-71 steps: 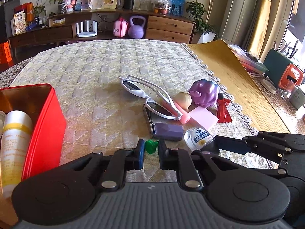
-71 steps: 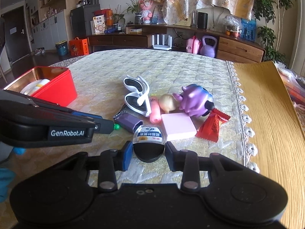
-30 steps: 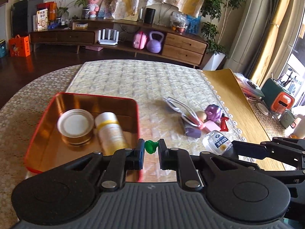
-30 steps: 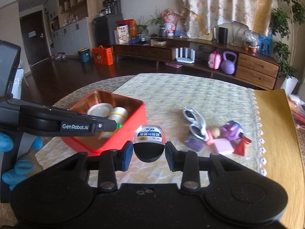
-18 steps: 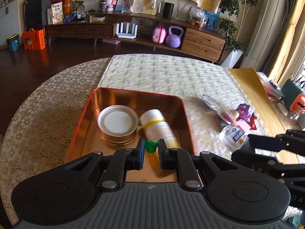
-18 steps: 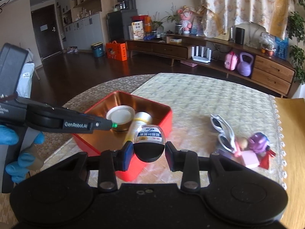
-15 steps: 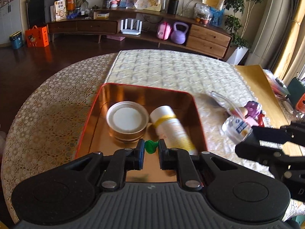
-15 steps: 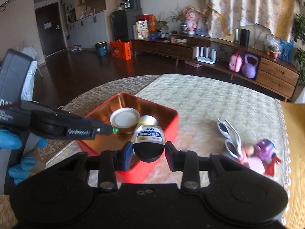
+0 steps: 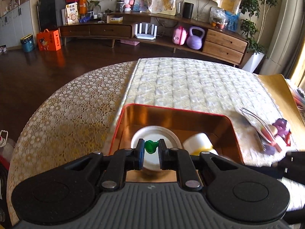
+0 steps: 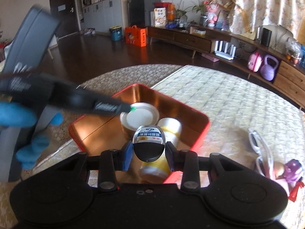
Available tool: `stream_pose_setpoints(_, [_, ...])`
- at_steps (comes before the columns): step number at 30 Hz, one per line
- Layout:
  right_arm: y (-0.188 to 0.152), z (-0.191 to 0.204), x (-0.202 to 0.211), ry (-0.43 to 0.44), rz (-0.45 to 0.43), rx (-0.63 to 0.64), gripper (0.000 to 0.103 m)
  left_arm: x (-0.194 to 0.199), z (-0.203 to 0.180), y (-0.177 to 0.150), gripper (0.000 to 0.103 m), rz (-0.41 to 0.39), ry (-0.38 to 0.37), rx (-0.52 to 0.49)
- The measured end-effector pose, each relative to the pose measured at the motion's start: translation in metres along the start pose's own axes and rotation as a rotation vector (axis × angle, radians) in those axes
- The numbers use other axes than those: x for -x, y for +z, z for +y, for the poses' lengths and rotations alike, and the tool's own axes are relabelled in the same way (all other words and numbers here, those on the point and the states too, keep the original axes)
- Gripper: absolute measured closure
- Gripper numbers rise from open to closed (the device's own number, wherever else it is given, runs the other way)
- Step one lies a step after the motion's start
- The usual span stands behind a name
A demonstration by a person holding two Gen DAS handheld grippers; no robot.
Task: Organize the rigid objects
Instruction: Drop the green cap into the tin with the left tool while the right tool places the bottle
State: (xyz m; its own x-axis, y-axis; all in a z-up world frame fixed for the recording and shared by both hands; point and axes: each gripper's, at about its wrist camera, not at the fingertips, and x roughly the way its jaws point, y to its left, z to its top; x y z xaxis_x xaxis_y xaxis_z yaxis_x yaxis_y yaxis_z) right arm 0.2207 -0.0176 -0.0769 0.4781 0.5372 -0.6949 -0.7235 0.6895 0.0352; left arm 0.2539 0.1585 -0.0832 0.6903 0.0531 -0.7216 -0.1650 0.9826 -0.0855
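My left gripper [image 9: 150, 149] is shut on a small green peg [image 9: 151, 147] and holds it above the round white-lidded tin [image 9: 167, 137] in the red tin box [image 9: 171, 110]. My right gripper [image 10: 149, 155] is shut on a small clear bottle with a black cap [image 10: 149, 143], above the near side of the red box [image 10: 190, 103]. A white and yellow bottle [image 10: 167, 131] lies in the box beside the white-lidded tin [image 10: 141, 117]. The left gripper also shows in the right wrist view [image 10: 131, 109], over the tin.
White sunglasses [image 10: 257, 145], a purple toy [image 10: 293, 169], a pink block and a red wrapper [image 10: 295, 190] lie on the quilted cloth to the right of the box. The round table's edge curves on the left [image 9: 38, 114]. A gloved hand [image 10: 11, 114] holds the left gripper.
Both grippers have moved left, from beside the pile of objects to above the red box, carrying the green peg and the small bottle. The left gripper now hangs over the white-lidded tin.
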Motion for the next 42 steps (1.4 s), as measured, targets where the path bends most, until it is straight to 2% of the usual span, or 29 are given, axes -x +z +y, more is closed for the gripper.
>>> stream_pose_setpoints(5, [0.005, 0.007, -0.02, 0.026, 0.031, 0.022, 0.067, -0.018, 0.001, 0.007, 0.088, 0.013, -0.002, 0.001])
stream_pose_setpoints(7, [0.007, 0.009, -0.028, 0.043, 0.052, 0.025, 0.076, -0.023, 0.001, 0.008, 0.088, 0.018, -0.009, -0.002])
stream_pose_setpoints(12, [0.005, 0.012, -0.037, 0.06, 0.073, 0.017, 0.076, -0.034, 0.0, 0.007, 0.088, 0.04, -0.011, -0.008])
stream_pose_setpoints(23, [-0.007, 0.007, -0.019, 0.085, 0.042, -0.026, 0.075, -0.039, -0.003, 0.003, 0.088, 0.048, -0.002, -0.035])
stream_pose_setpoints(26, [-0.009, 0.004, -0.013, 0.084, 0.028, -0.034, 0.074, -0.038, -0.005, 0.002, 0.088, 0.052, 0.019, -0.051])
stream_pose_setpoints(35, [-0.012, -0.014, 0.007, 0.077, -0.004, -0.093, 0.067, -0.027, -0.004, -0.002, 0.087, 0.045, 0.008, -0.032])
stream_pose_setpoints(37, [-0.013, -0.015, 0.011, 0.073, -0.014, -0.1, 0.066, -0.022, -0.005, -0.003, 0.084, 0.04, 0.006, -0.033])
stream_pose_setpoints(39, [-0.015, -0.016, 0.015, 0.069, -0.023, -0.105, 0.066, -0.016, -0.006, -0.003, 0.074, 0.025, -0.001, -0.032])
stream_pose_setpoints(42, [-0.016, -0.016, 0.024, 0.067, -0.039, -0.11, 0.065, -0.004, -0.011, -0.003, 0.073, 0.001, -0.014, -0.037])
